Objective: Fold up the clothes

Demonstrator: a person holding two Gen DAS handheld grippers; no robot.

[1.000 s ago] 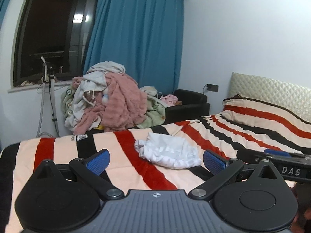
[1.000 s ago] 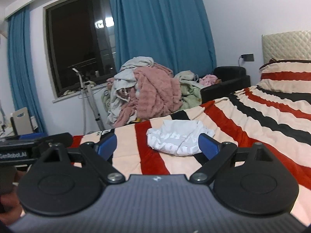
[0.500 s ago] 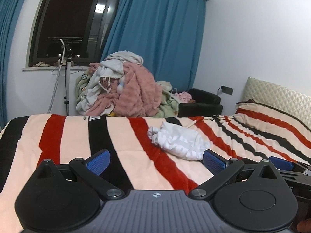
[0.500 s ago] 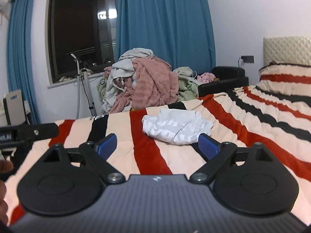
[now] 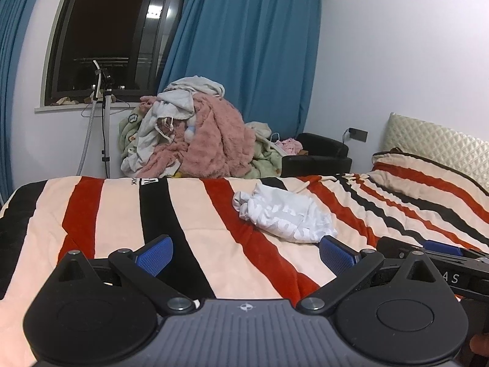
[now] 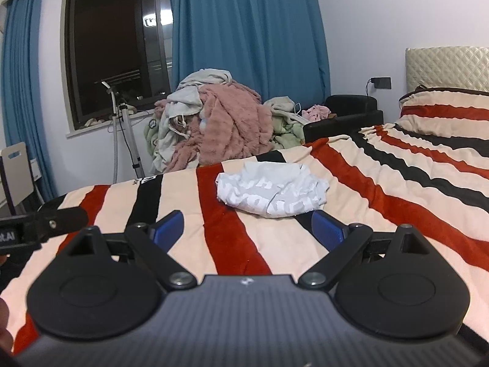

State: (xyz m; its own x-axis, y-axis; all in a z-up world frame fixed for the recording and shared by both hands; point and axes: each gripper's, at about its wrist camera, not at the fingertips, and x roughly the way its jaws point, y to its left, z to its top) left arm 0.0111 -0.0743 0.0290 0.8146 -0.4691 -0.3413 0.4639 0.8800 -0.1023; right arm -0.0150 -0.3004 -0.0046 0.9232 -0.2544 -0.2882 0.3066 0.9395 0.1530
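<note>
A crumpled white garment with pale lettering (image 5: 284,212) (image 6: 272,194) lies on the striped blanket (image 5: 122,211) (image 6: 382,195) that covers the bed. My left gripper (image 5: 246,255) hovers open over the blanket, short of the garment, which lies ahead and a little right. My right gripper (image 6: 247,227) is open too, its blue pads wide apart, and the garment sits just beyond them. Neither gripper holds anything. The right gripper's body shows at the right edge of the left wrist view, and the left one at the left edge of the right wrist view.
A tall heap of clothes with a pink fleece (image 5: 198,140) (image 6: 220,125) rises behind the bed's far edge. A black armchair (image 5: 318,156) (image 6: 351,113) stands to its right, a white stand (image 5: 104,116) to its left. Headboard and pillow (image 5: 428,159) at right.
Both views have risen and tilted down over the bed, so more blanket shows. The garment now sits closer to both grippers. Both stayed open.
</note>
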